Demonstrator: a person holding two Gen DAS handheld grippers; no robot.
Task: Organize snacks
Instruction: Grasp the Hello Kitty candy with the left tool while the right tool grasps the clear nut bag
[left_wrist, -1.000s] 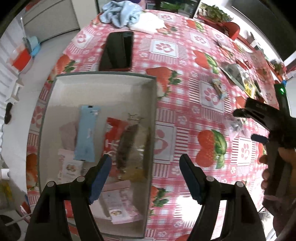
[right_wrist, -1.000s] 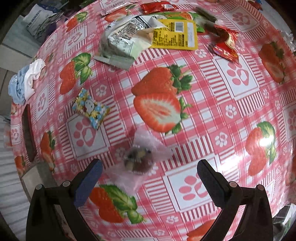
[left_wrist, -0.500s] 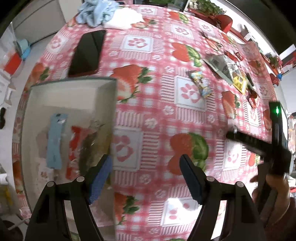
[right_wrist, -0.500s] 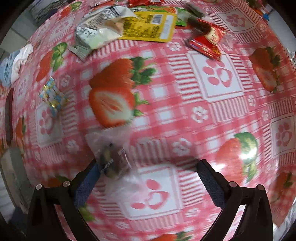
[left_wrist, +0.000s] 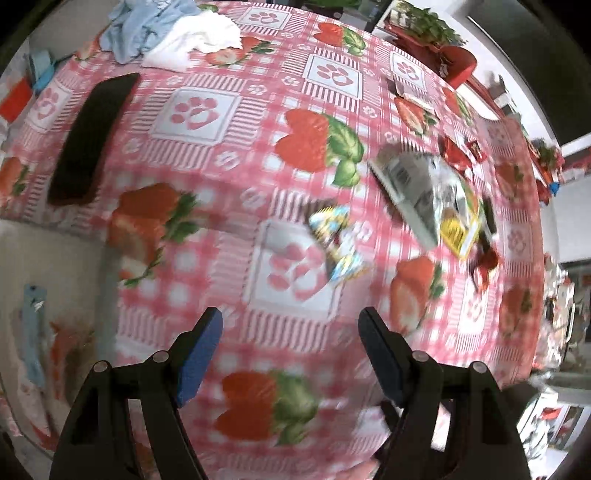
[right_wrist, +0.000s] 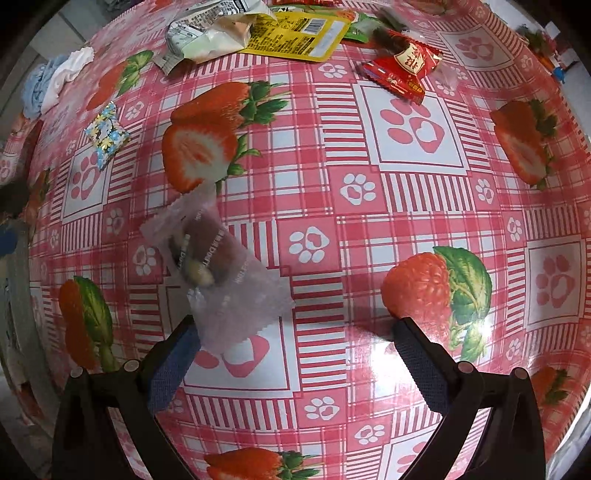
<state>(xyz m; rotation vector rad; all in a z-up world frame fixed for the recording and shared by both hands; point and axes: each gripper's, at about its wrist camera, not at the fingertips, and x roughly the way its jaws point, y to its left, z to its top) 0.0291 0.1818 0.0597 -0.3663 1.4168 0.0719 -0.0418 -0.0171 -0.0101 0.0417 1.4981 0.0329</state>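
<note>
Both grippers have their jaws wide with nothing in them: the right gripper (right_wrist: 295, 343) sits low over the strawberry-print worktop (right_wrist: 369, 221) with a clear-wrapped snack (right_wrist: 218, 266) lying against its left finger, while the left gripper (left_wrist: 291, 350) hovers short of the blue-and-gold candy (left_wrist: 338, 243).

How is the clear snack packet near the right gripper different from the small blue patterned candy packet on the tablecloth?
The clear snack packet is see-through and shows dark and pale pieces inside; the blue patterned candy packet is opaque and printed in colours. The clear one looks larger, though it is also closer to the camera. It touches the right gripper's left finger, while the patterned one lies apart. Both rest on the tablecloth, unopened as far as I can see.
</note>
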